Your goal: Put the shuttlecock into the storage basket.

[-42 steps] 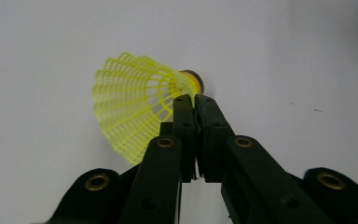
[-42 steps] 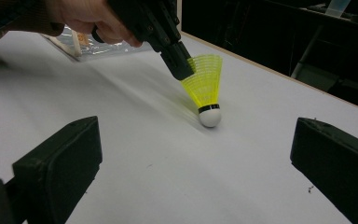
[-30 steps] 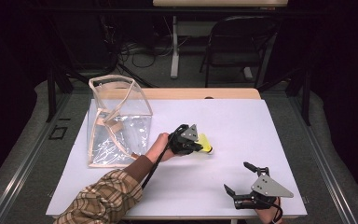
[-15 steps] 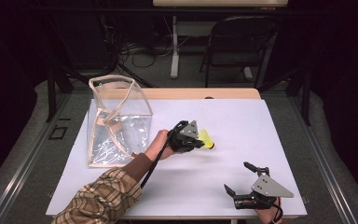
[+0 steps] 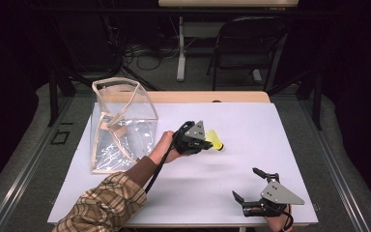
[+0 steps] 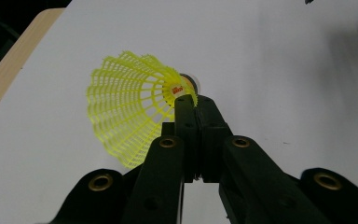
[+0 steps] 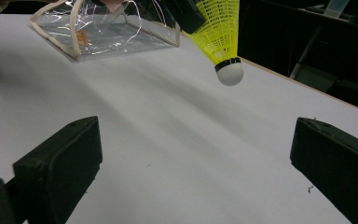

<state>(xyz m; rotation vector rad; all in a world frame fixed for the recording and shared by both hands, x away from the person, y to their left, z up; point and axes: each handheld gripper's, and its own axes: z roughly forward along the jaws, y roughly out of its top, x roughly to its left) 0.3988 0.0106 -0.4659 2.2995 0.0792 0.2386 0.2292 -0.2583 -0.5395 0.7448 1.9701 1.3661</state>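
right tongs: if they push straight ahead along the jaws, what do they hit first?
Probably nothing soon. The right tongs stand open over bare white table. Ahead, the yellow shuttlecock hangs above the surface in the left tongs, and the clear bag lies farther left. Depth is unclear, so the shuttlecock's cork might be grazed.

Bright white table [image 5: 251, 121] amid darkness (soft shadows, slight motion blur).

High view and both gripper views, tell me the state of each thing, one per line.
Shuttlecock: pinched by its skirt, lifted off the table, cork end down.
Left tongs: shut on the shuttlecock.
Right tongs: open, holding nothing.
Clear bag: lying on the table, mouth open.
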